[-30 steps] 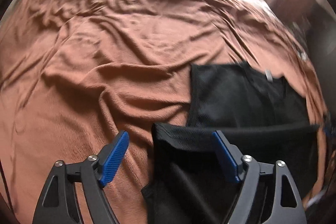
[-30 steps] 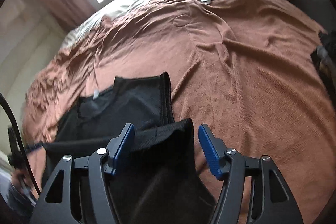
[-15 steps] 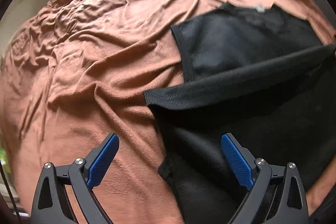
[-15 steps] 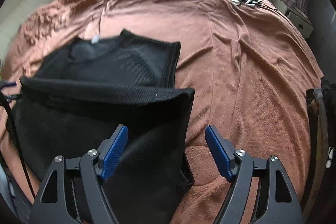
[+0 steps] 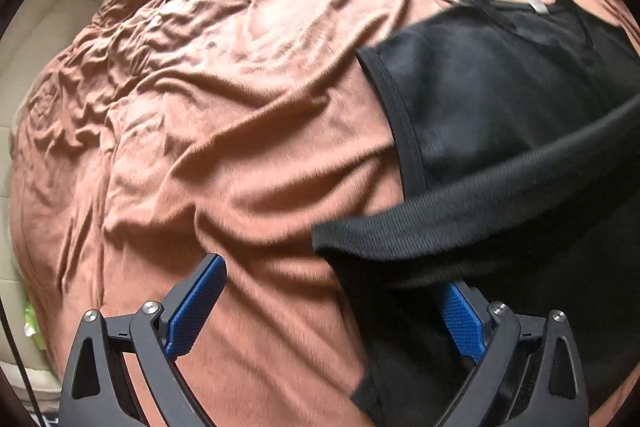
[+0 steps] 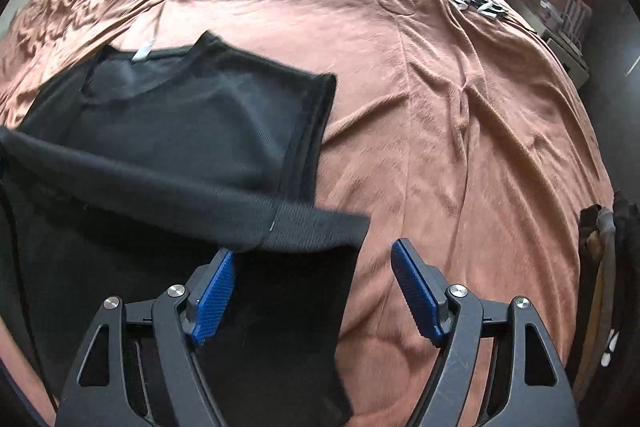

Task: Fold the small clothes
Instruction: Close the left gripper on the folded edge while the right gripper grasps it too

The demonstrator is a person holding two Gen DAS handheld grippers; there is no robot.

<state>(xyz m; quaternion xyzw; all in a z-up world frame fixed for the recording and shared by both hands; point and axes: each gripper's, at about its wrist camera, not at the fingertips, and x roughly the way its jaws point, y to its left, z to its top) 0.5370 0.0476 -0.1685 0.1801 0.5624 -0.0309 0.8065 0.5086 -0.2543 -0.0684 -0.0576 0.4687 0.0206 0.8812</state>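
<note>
Both views: black knit sleeveless top (image 5: pixel 500 107) lies on rust-brown terry bedspread (image 5: pixel 240 107), lower part folded up over its body, fold edge raised as a thick band across the garment. In the right wrist view the top (image 6: pixel 180 131) sits toward the left edge of the bedspread (image 6: pixel 460 107).

Change vs. one second earlier: both sets of jaws now stand wider; cameras have dropped closer to the cloth and rolled, so the top fills more of each view.

Left gripper (image 5: pixel 336 299): jaws spread wide, pads clear of fabric; right-hand blue pad sits over the black cloth, left-hand pad over bare bedspread.

Right gripper (image 6: pixel 312 291): jaws apart, nothing pinched; folded corner of the top lies between them.

Labels: small white neck tag (image 6: pixel 143 50) at the collar; print too small to read
</note>
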